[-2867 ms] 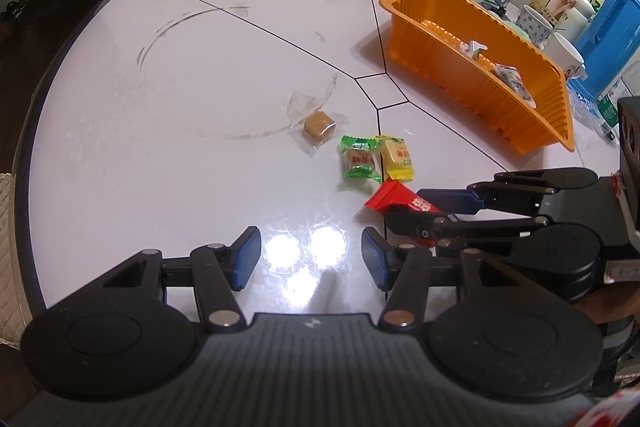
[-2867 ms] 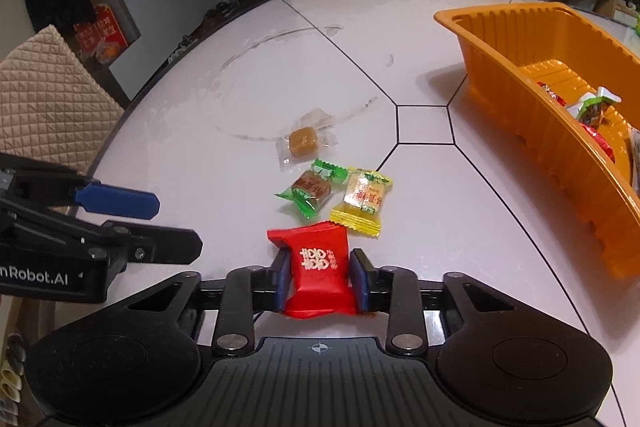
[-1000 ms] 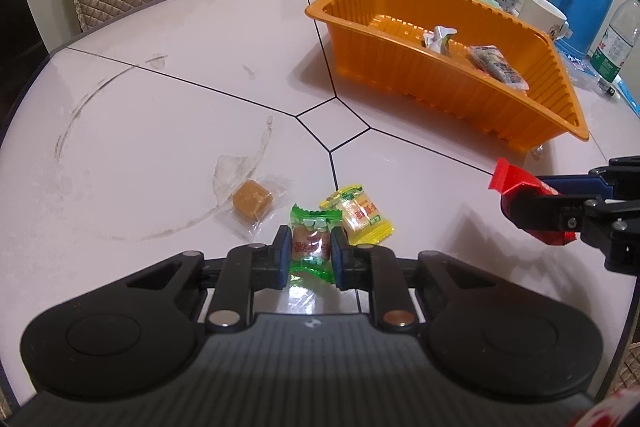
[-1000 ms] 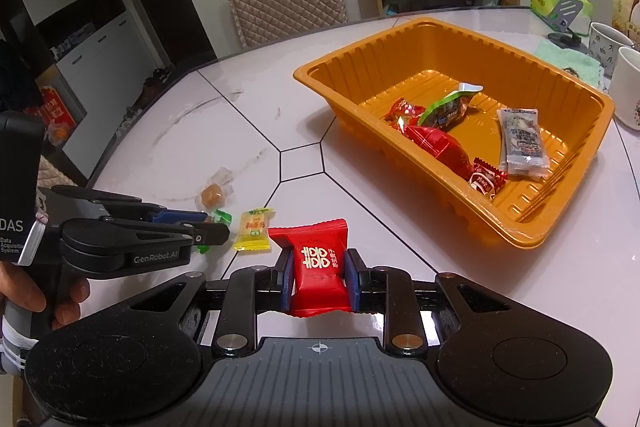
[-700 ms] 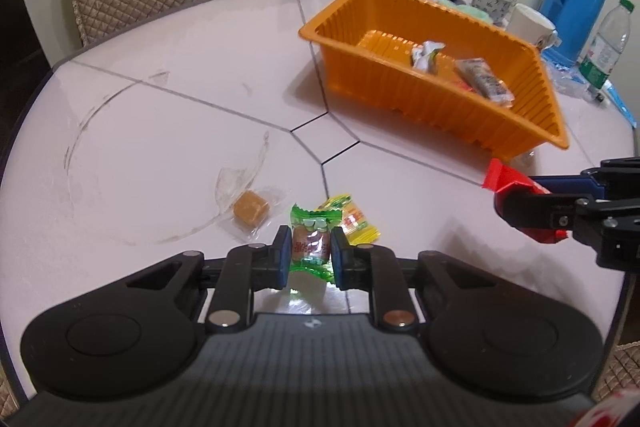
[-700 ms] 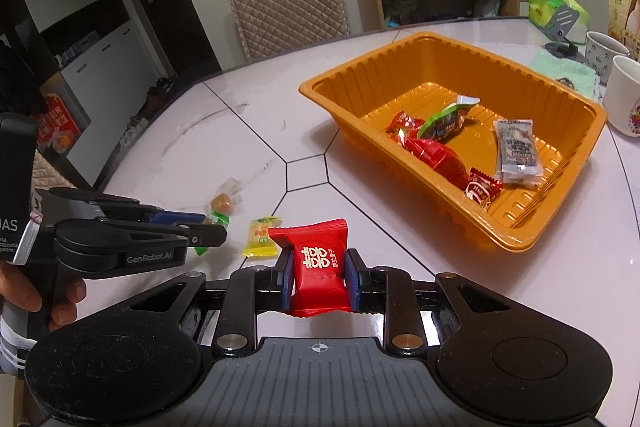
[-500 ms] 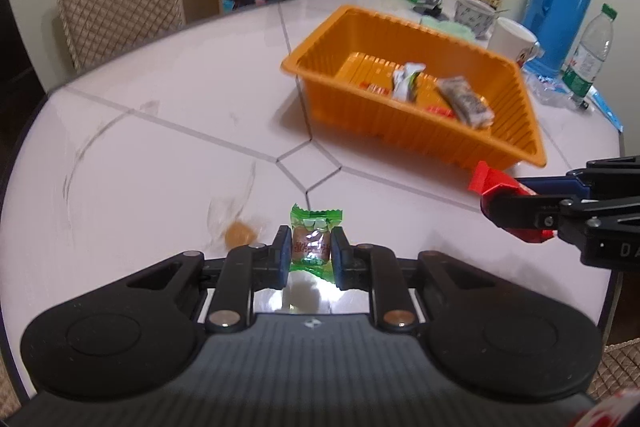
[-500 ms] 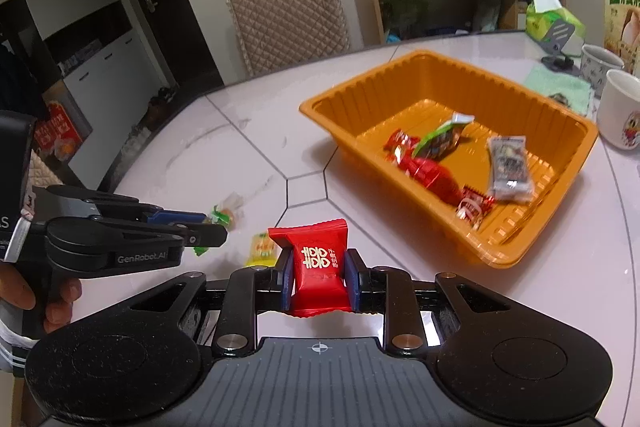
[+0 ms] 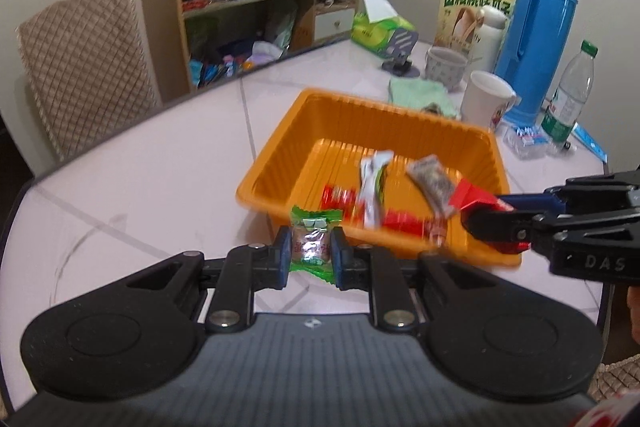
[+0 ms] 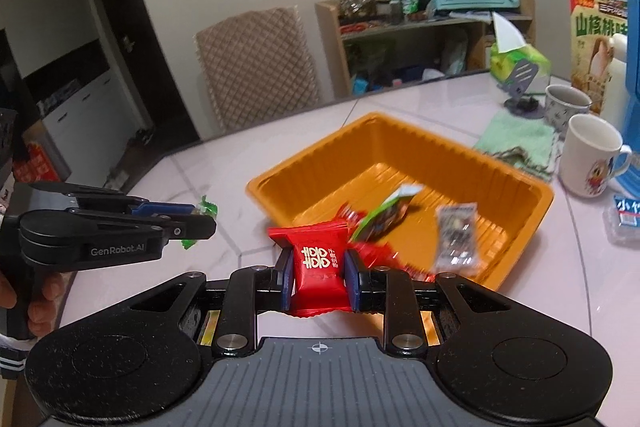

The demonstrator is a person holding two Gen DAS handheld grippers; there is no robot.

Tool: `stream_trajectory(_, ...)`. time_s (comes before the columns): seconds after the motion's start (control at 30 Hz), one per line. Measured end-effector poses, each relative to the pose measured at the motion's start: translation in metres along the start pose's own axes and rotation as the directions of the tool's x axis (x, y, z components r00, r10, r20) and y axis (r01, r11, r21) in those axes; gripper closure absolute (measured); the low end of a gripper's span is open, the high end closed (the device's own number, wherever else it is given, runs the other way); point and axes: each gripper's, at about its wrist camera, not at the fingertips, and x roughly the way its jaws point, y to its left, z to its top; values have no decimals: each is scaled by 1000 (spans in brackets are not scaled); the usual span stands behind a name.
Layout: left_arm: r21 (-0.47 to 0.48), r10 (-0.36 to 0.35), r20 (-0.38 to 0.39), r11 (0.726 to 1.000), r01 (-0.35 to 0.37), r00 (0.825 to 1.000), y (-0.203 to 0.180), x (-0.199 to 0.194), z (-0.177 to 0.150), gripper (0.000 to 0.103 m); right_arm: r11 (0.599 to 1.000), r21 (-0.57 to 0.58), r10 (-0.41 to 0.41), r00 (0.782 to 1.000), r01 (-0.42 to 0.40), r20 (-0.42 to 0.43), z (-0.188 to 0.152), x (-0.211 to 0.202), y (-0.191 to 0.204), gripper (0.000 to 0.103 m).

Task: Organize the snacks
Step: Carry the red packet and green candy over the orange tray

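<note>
two tools each pinch one snack above the surface [image 9: 160,163]. the left tool [image 9: 308,255] grips a green candy [image 9: 311,245] just short of the orange tray [image 9: 276,163]. the right tool [image 10: 319,281] clamps a red packet [image 10: 318,267] at the tray's near rim. several wrapped snacks [image 10: 456,239] lie inside the tray.

Soft, even indoor light fills both views, and no single source shows. Motion blur smears the wrappers inside the orange tray [image 9: 496,163] in both views, while the gripper bodies along the 6 o'clock edge stay sharp. Fisheye distortion bows the table [image 10: 224,155] rim and walls, with dark vignette corners at 1 and 11 o'clock.
</note>
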Motion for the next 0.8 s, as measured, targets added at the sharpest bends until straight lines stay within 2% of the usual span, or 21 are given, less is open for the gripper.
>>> stream_trajectory(0.23,25,-26,12,999,26,1000,-6,32,39,85,999,26,-37,999,36,14,25,18,-22,76)
stream_trajectory(0.8,24,-57,-50,998,58,997,-8,99,72,85,990,97,-99,995,99,0,52,69,-58,76)
